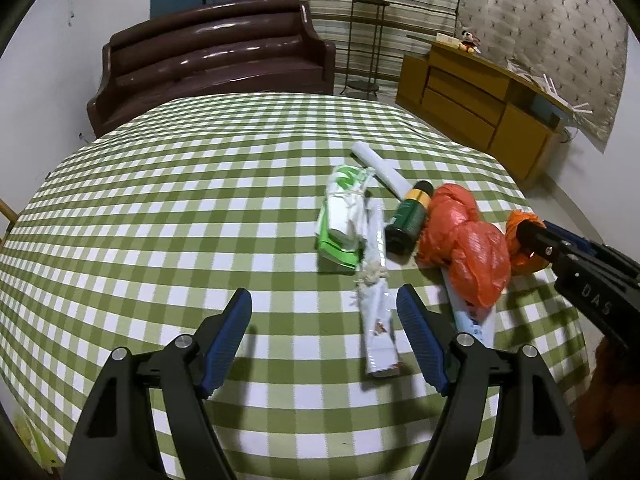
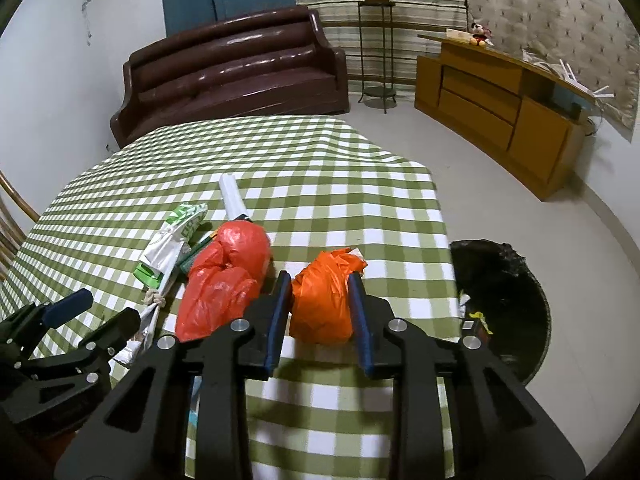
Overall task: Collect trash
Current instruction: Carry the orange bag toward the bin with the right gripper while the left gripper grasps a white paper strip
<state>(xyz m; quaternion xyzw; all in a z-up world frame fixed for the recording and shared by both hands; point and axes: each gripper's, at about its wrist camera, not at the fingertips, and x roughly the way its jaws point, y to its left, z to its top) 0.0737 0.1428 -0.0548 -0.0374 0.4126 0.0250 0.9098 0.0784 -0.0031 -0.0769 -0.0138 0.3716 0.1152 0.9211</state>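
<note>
- Orange plastic, a small crumpled bag (image 2: 326, 294), is seen between the blue pads of the right gripper (image 2: 322, 312); the jaws are drawn in narrow on it and the pads appear pressed against both of its sides, so it is judged to be gripped while it rests on the checked tablecloth (image 2: 352, 184).
- No earlier picture is given, so only the grip itself can be stated; whether the bag is lifted clear of the cloth cannot be told.
- The step in hand is judged to be the pick-up of this bag, with the rest of the trash not yet collected.
- The next move is judged to call for a lift and a carry to the black-lined bin (image 2: 504, 300), which is seen low to the right of the right gripper, beyond the table edge.
- A larger red bag (image 2: 224, 284) lies just to the left of the right gripper, touching or nearly touching its left finger; care would be needed so that it is not dragged along.
- The left gripper (image 1: 324, 336) is held wide open above the cloth, with nothing clamped.
- A long white wrapper (image 1: 378, 320) lies between its fingers, nearer the right one, and is not touched by either pad.
- Ahead of the left gripper are seen a green and white pack (image 1: 344, 216), a dark green bottle (image 1: 408, 218) and a white paper roll (image 1: 380, 164), clustered together.
</note>
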